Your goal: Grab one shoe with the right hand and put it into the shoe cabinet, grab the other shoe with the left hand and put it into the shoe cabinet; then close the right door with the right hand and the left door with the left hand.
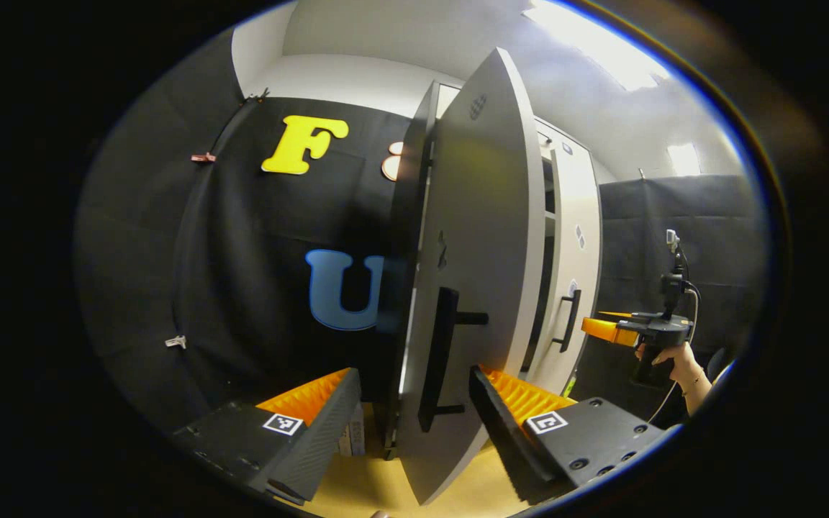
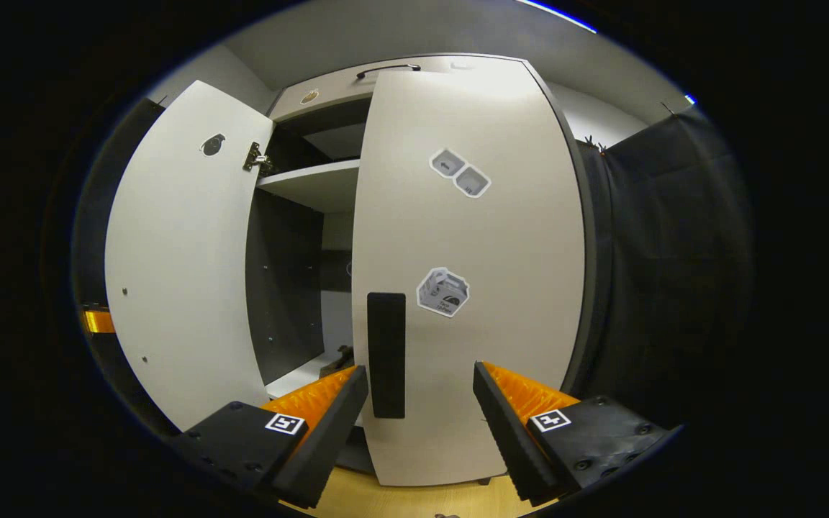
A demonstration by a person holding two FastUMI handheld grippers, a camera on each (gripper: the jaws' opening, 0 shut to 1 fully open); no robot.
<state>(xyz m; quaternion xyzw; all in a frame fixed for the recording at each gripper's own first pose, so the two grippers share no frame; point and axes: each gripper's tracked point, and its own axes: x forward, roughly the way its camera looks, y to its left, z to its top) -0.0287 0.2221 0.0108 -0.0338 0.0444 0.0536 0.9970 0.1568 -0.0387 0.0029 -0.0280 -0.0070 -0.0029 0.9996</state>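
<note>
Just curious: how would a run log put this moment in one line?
left door: open | right door: nearly shut | left gripper: open | right gripper: open

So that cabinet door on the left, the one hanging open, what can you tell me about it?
The left door is a tall, flat panel, matte white or pale grey like laminated board, swung wide open on a metal hinge near its top. Its inner face has a round hinge recess and a few small holes. In the left gripper view its outer face carries a long black bar handle, with the left gripper open, one finger on each side of the door's edge. Whether the fingers touch it I cannot tell.
</note>
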